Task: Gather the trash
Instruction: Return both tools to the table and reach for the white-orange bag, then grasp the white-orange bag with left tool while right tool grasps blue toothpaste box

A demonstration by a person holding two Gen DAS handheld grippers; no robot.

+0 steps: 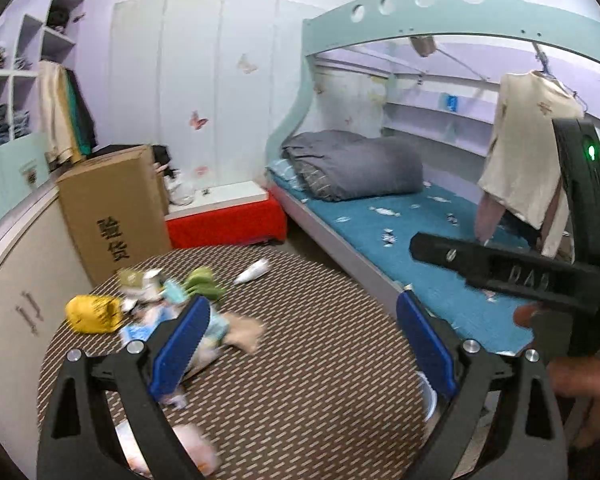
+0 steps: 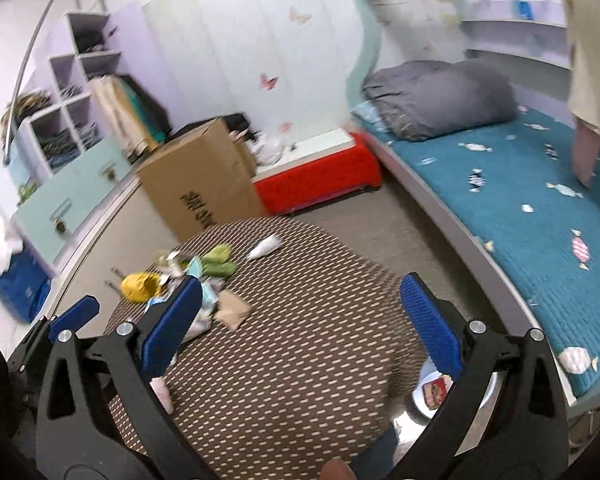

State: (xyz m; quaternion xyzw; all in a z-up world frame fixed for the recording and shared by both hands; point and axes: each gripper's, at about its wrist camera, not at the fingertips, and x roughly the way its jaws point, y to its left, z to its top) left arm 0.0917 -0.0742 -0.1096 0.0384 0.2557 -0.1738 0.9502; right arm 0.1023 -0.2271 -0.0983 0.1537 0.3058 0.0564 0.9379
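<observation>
Left wrist view showed my left gripper (image 1: 300, 336) spread wide with nothing between its blue pads (image 1: 180, 344), held above a round tabletop (image 1: 320, 380) covered in a brown weave with pale dashes. The trash lay on the far left part of that tabletop: a crumpled yellow bag (image 1: 94, 314), a blurred heap of pale blue and white wrappers (image 1: 156, 308), a green crumpled piece (image 1: 202, 284), a tan scrap of paper (image 1: 242, 330), and a white cone-shaped piece (image 1: 252, 271) lying apart toward the far edge. Nearer me, at the lower left rim, sat a blurred pinkish wrapper (image 1: 188, 452). My right gripper (image 1: 500, 264) crossed the right side of this view, a green light glowing on its body; I could not tell from here how far it stood open.

From the right wrist view, my right gripper (image 2: 300, 316) was also wide open and held nothing, hovering over the same tabletop with the trash heap beyond its left pad. A metal bowl (image 2: 432, 396) with a red-printed packet inside stood at the lower right, partly behind the gripper. A cardboard box (image 2: 204, 176) stood past the tabletop with two large black Chinese characters on its side, which I read as 验货. A red-skirted bench (image 2: 320, 178) and a bed (image 2: 520, 200) with a teal candy-print sheet lay behind.
</observation>
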